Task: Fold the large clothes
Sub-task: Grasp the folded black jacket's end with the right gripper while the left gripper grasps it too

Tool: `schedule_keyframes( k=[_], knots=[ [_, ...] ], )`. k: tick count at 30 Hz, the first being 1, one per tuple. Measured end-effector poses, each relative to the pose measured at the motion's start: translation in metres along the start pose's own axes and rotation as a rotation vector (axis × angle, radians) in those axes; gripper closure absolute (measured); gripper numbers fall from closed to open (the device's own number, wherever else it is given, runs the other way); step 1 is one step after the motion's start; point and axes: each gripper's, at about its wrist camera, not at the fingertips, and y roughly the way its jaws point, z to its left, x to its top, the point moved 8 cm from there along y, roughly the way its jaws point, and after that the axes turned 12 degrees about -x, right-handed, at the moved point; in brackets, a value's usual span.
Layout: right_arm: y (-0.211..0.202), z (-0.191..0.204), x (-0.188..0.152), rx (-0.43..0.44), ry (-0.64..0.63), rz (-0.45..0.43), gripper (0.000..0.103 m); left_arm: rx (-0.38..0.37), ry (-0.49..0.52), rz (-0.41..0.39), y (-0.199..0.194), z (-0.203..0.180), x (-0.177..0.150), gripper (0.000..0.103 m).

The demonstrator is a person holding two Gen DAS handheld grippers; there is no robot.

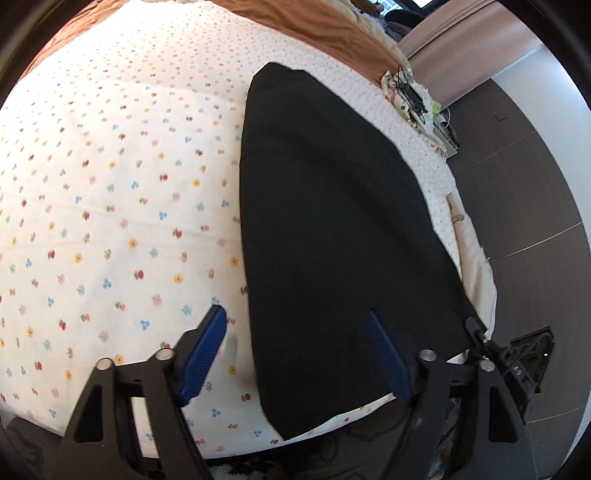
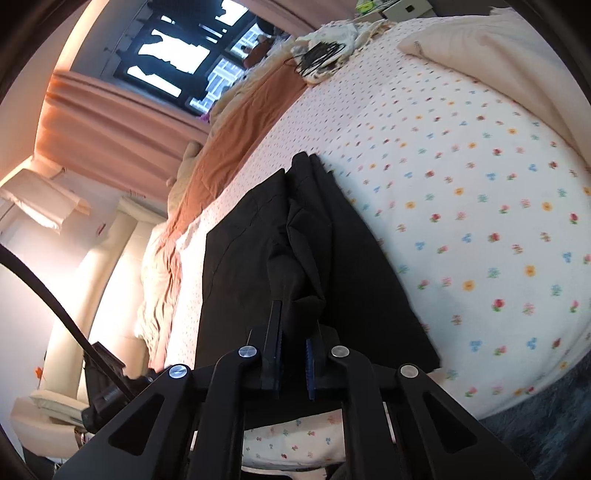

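On the left we have the left hand-held gripper (image 1: pixel 295 332) hanging over the near end of the bed with the white, flower-printed sheet (image 1: pixel 110 184), its blue-padded jaws standing wide and pinching nothing. Between them runs the left long edge of the black, partly folded fabric garment (image 1: pixel 332 221): one pad is over bare sheet, the other over the cloth. The garment lies flat as a long strip, its long axis running straight away from us toward the brown blanket (image 1: pixel 295 22) at the far end, with its near corner just below the jaws.

Moving right, the right hand-held gripper (image 2: pixel 293 332) has its jaws drawn narrow on a raised, bunched fold of the same black garment (image 2: pixel 295 240), at the near right edge. We think this is the near hem or a corner, though the dark cloth hides its seams.

So we judge the next move turns on the left side: the cloth's near left edge sits directly under our open jaws, needing only a short drop and a pinch to match the right.
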Motion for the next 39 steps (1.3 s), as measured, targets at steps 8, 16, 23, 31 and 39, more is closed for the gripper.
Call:
schedule_keyframes(
  k=[8, 16, 23, 31, 39],
  knots=[
    [0.002, -0.039, -0.008, -0.004, 0.070, 0.009, 0.099, -0.085, -0.005, 0.039, 0.013, -0.014, -0.022, 0.046],
    [0.000, -0.050, -0.007, 0.012, 0.087, 0.041, 0.097, -0.055, 0.027, 0.047, 0.012, -0.024, -0.023, 0.046],
    [-0.013, -0.037, 0.015, -0.030, 0.002, 0.062, 0.036, -0.020, -0.023, 0.021, 0.014, -0.009, 0.003, 0.046],
    [0.001, -0.004, 0.055, 0.004, -0.126, 0.133, 0.023, -0.023, -0.044, -0.017, 0.013, 0.006, 0.039, 0.025],
    [0.041, 0.002, 0.106, -0.007, -0.186, 0.196, 0.023, -0.016, -0.023, -0.039, 0.022, 0.016, 0.078, 0.025]
  ],
)
